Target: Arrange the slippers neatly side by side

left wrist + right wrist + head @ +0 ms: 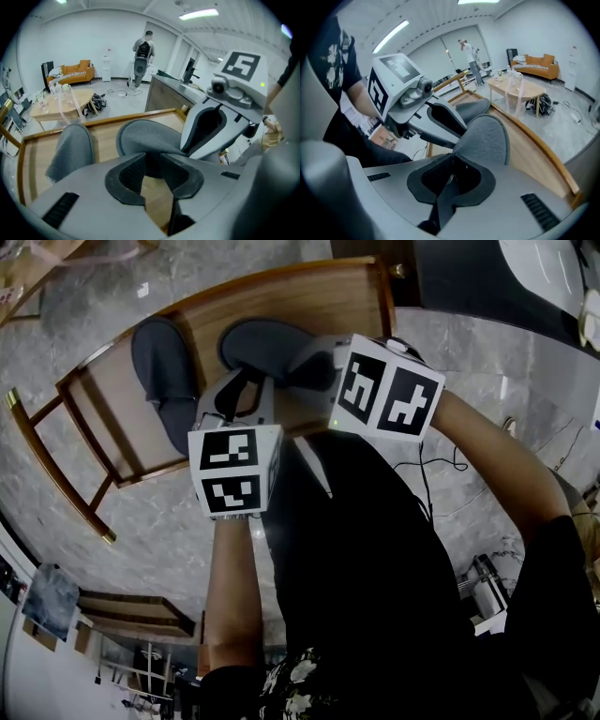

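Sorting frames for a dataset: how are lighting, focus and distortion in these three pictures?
Head view: heavy fisheye bows the wooden rack, exposure is dark, and the grey slippers and black clothing lose detail. Left gripper view: black vignetted corners, glare from the ceiling light. Right gripper view: same vignette, the slipper at the jaws fairly sharp, room behind curved.

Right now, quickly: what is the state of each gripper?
Left gripper: closed on the edge of the right-hand slipper.
Right gripper: closed on the same slipper.
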A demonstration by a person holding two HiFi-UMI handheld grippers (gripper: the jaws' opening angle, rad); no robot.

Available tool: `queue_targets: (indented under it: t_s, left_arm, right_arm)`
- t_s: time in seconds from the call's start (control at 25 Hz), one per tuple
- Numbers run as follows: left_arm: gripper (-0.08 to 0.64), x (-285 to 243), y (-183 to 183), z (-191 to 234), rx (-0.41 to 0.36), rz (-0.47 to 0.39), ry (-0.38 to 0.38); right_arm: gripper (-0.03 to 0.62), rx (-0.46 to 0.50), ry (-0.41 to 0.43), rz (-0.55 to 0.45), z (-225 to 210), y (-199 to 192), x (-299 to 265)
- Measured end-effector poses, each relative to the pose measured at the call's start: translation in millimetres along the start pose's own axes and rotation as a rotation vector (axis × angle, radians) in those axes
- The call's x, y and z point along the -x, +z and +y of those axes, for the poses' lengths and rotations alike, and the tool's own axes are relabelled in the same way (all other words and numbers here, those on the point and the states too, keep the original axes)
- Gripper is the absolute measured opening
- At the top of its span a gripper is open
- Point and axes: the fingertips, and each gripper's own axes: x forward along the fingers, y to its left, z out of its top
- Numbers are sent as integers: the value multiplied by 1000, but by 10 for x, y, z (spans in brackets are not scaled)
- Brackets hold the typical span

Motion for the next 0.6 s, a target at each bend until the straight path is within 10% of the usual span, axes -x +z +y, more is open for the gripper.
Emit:
queue_targets:
  t_s: [0.6]
  left_arm:
    - [43, -431, 413, 291, -85, -37, 38]
  right_arm:
    - [12, -658, -205, -432, -589, 145, -87]
